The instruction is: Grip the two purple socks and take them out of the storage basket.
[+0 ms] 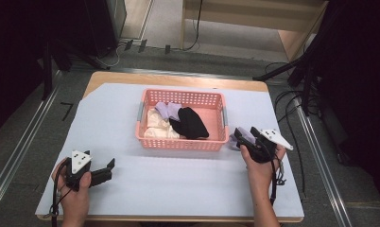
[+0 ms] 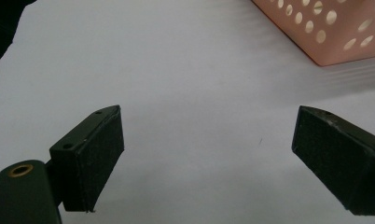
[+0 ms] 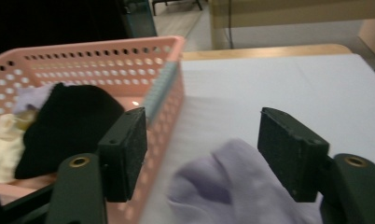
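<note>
A person sits at a table covered by a pale sheet (image 1: 178, 184), holding a two-jaw gripper in each hand. In the high view, a pink perforated basket (image 1: 182, 142) stands at the middle of the table, and inside it lie a black cloth (image 1: 192, 123), a cream cloth (image 1: 159, 126) and a lilac cloth (image 1: 167, 110), bunched together and touching. The right gripper (image 1: 248, 136) sits just beside the basket's right end, low over the sheet, with a second lilac cloth (image 1: 240, 135) on the table at its tip, outside the basket. In the right gripper view, that lilac cloth (image 3: 232, 186) lies crumpled between the two black jaws, but the jaws stand wide apart and the pads do not press on it — the cloth rests loose on the sheet, not gripped. The same view shows the basket's pink wall (image 3: 164, 93) close at the left, with the black cloth (image 3: 64, 126) heaped inside. The left gripper (image 1: 107, 168) is well apart from the basket, near the table's front left corner, held low over the sheet. In the left gripper view, its jaws are spread wide with nothing between them — only bare pale sheet (image 2: 195, 93) below, and a corner of the basket (image 2: 335, 32) at the upper right.
</note>
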